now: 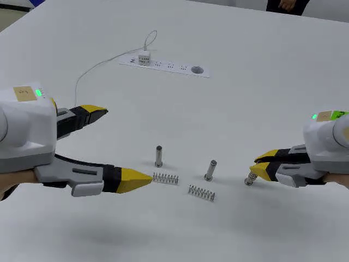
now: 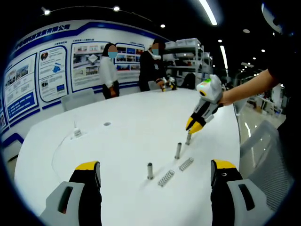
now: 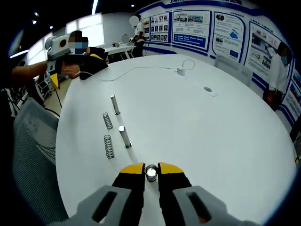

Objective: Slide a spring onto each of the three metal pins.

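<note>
**Three pins and two springs on the worktop.** We see a white worktop (image 1: pixel 262 82) with the task's parts grouped toward its near edge.

- **Left gripper:** The left gripper (image 1: pixel 128 144) hovers over the near left part of the worktop. Its jaws are spread wide and hold nothing. Its lower yellow tip ends just beside the left spring (image 1: pixel 166 178); we cannot tell whether the two touch.
- **Right gripper:** The right gripper (image 1: pixel 255 166) comes in from the near right, its jaws drawn almost together on the right pin (image 1: pixel 250 179). In the right gripper view, the round top of this pin sits clamped between the two yellow tips. In the head view the pin is tilted, its lower end at the worktop. We cannot tell whether a spring sits on it.
- **Free pins:** The left pin (image 1: pixel 158 156) stands upright, clear of both grippers. The middle pin (image 1: pixel 210 170) stands between the left pin and the right pin and leans slightly in the head view.
- **Springs:** The left spring lies flat just on the near-edge side of the left pin. The right spring (image 1: pixel 201 192) lies flat near the foot of the middle pin, closer still to the near edge.
- **Other items:** Well apart, toward the far edge, lies a power strip (image 1: pixel 174 67) carrying a white plug (image 1: pixel 144 58). Its cable (image 1: pixel 95 68) trails off toward the left edge.
</note>
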`<action>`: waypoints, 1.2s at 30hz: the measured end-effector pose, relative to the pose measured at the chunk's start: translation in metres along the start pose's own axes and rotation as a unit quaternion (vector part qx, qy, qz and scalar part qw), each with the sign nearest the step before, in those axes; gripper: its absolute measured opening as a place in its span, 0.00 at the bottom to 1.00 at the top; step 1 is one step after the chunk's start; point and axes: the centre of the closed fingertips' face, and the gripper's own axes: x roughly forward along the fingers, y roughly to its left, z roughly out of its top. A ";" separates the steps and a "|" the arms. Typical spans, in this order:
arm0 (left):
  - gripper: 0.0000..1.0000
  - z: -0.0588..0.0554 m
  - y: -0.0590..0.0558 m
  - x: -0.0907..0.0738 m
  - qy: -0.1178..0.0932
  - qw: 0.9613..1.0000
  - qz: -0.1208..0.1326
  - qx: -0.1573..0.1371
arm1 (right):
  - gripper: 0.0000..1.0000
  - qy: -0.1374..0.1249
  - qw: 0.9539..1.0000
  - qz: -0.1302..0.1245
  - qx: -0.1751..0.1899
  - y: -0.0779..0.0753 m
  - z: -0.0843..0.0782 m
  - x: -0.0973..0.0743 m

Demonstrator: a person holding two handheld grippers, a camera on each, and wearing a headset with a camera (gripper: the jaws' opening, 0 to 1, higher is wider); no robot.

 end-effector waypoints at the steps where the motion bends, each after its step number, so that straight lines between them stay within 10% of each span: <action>1: 1.00 -0.001 0.000 0.000 0.002 1.000 0.000 0.000 | 0.11 0.001 1.000 0.000 -0.001 0.000 -0.001 0.001; 36: 1.00 -0.005 0.003 -0.005 0.003 1.000 0.007 -0.007 | 0.16 0.038 0.999 -0.005 -0.038 -0.002 -0.016 0.011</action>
